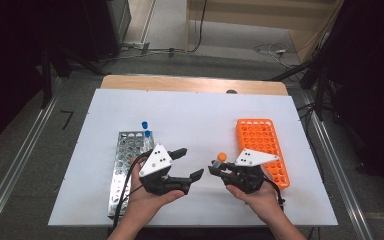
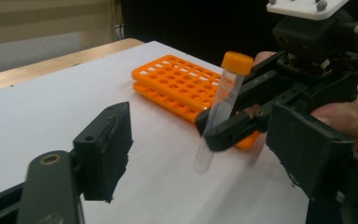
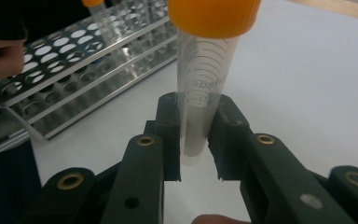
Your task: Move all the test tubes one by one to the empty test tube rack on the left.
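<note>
High view: left gripper (image 1: 189,162) hovering over white mat (image 1: 190,112) beside metal rack (image 1: 130,162), jaws apart, gripping nothing. Right gripper (image 1: 215,168) pinching orange-capped tube (image 1: 220,159) beside orange rack (image 1: 262,145).

Left gripper view: tube (image 2: 221,105) tilting above mat, clamped mid-body by right gripper.

Right gripper view: pads (image 3: 170,135) pressing tube's lower part; metal rack lying behind.

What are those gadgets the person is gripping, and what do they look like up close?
Each is a black hand-held gripper, left and right, with two flat-padded jaws on linked bars joined by brass-ringed pivots. A pale three-cornered plate with dark studs sits on top of each, and a black cable trails back from the left one. The forearms are bare, with no sleeves.
</note>
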Tool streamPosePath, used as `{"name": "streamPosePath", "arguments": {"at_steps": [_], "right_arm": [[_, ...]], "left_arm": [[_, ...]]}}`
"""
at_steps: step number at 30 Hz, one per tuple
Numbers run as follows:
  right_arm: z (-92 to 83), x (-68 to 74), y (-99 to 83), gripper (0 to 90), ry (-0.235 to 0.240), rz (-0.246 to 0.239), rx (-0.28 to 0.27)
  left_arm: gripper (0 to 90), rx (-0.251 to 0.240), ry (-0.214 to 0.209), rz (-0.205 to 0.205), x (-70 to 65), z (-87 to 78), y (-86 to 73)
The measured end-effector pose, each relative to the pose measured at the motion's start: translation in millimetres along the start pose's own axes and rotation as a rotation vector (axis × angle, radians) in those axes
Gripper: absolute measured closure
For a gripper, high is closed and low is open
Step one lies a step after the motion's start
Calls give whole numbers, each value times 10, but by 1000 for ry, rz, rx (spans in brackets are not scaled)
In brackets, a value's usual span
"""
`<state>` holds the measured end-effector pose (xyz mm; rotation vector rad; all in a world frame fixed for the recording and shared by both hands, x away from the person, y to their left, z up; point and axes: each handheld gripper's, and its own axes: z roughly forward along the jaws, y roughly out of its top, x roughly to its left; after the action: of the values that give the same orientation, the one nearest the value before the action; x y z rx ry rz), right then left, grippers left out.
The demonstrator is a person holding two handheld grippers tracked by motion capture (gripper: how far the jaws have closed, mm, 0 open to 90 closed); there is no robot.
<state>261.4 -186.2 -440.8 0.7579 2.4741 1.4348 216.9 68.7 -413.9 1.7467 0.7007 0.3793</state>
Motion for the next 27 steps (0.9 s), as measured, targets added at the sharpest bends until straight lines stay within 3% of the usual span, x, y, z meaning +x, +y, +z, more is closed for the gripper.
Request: {"name": "streamPosePath", "arguments": {"at_steps": [4, 12, 17, 27], "right_arm": [[72, 117, 20, 729, 35, -28, 11], [138, 276, 46, 728, 90, -85, 40], [129, 334, 56, 728, 128, -130, 44], [112, 375, 47, 705, 142, -140, 42]], "left_arm": [[351, -12, -35, 0, -41, 40, 16], [515, 16, -116, 30, -110, 149, -16], [685, 43, -152, 48, -126, 173, -36], [710, 40, -126, 52, -148, 96, -59]]}}
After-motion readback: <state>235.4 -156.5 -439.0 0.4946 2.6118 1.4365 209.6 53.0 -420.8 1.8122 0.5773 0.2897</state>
